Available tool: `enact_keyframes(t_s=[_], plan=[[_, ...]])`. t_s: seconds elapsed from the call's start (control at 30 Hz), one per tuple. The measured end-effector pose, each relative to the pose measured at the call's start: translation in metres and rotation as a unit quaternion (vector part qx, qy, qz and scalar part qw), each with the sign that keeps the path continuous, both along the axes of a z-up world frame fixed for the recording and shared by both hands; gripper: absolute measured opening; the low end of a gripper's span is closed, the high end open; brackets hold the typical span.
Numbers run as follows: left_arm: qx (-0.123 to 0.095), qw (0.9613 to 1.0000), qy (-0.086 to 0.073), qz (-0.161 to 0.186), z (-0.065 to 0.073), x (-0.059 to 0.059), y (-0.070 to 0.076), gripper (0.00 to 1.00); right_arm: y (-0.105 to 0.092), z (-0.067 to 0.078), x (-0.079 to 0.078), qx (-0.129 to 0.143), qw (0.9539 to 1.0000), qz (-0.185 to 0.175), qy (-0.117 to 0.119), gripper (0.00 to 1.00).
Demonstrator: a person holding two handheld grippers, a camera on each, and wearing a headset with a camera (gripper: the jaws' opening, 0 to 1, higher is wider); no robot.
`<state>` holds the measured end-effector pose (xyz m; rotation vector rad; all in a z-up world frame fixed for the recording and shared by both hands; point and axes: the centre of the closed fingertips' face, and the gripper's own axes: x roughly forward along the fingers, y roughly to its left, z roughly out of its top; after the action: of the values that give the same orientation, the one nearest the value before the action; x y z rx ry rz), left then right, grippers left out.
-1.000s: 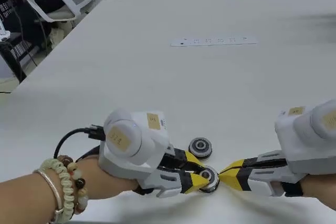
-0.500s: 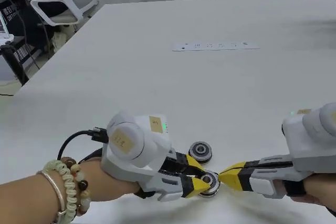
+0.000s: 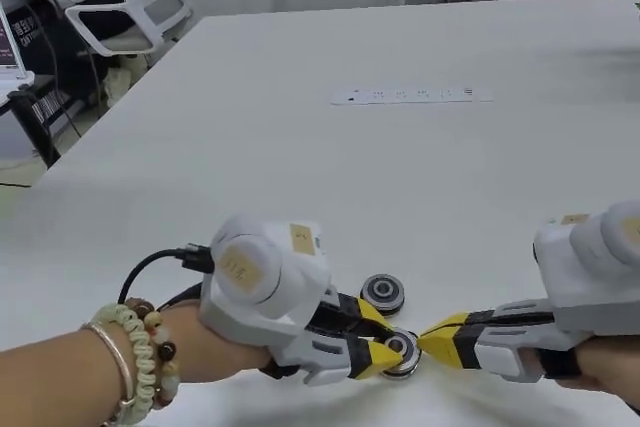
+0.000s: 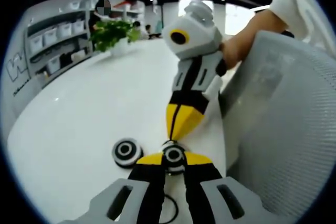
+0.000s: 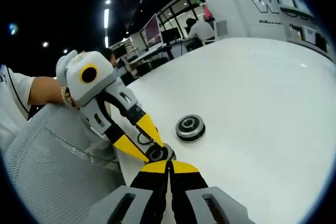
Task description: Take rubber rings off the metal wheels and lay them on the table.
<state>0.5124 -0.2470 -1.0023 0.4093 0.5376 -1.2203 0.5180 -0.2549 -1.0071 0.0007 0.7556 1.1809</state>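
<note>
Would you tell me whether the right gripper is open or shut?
Shut: right gripper tips meet, at the wheel the left gripper holds.

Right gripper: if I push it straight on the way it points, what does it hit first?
The wheel clamped in the left gripper. The right gripper has its shut tips right at the wheel's rim, though contact is unclear.

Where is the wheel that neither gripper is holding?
In the head view the free wheel lies flat on the white table, near the bottom centre, just beyond the clamped wheel in the left gripper.
</note>
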Motion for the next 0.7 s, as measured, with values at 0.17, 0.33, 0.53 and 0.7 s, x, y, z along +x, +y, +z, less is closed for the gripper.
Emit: enact_keyframes(t_s=[0.17,0.33,0.53,0.7], plan=[[0.0,1.0,-0.001,0.001,0.0,0.0,0.0,0.14,-0.002,-0.001,0.002,0.005,0.9999,-0.005,0.008,0.0],[-0.002,1.0,-0.003,0.001,0.0,0.0,-0.001,0.14,-0.003,0.002,0.001,0.002,1.0,-0.003,0.004,0.0],[-0.001,0.9999,-0.009,-0.008,0.001,0.0,0.001,0.13,0.0,0.009,-0.001,0.008,0.9999,-0.001,0.014,0.0],[-0.001,0.9999,-0.013,-0.008,0.001,0.001,0.0,0.13,0.001,0.01,0.0,0.007,0.9998,-0.005,0.016,0.0]])
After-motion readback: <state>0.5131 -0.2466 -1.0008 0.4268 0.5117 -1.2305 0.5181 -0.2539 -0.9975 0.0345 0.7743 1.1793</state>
